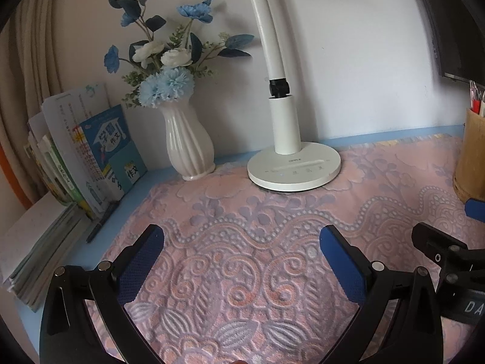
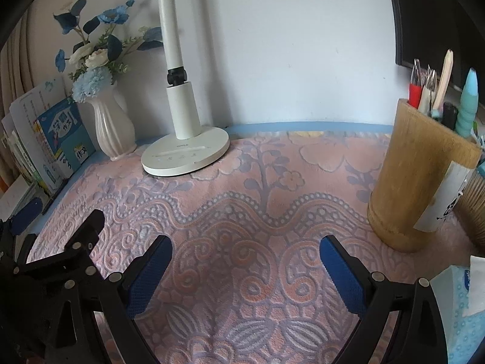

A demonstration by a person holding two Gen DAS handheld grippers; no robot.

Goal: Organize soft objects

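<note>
1. While we hold both tools low over the counter, the pink and lilac patterned towel (image 1: pixel 242 257) lies spread flat across the light blue counter (image 1: pixel 91 251), covering most of it
2. We see the left gripper (image 1: pixel 242 239) with its blue-padded jaws standing wide apart, nothing between them but the towel's surface below; we cannot tell whether the tips touch the cloth
3. We see the right gripper (image 2: pixel 246 250) likewise spread wide and holding nothing, the towel (image 2: pixel 257 212) showing between its blue pads
4. Both tools sit side by side, each one's black frame showing at the edge of the other's view
5. At the back, the round white base of a desk lamp (image 1: pixel 292 170) rests on the towel's far edge, and a white ribbed vase of blue and white artificial flowers (image 1: pixel 188 145) stands just beside it
6. Left of the vase, a row of books (image 1: pixel 91 157) leans against the wall
7. On the right, a bamboo pen holder (image 2: pixel 418 176) full of pens stands on the towel
</note>
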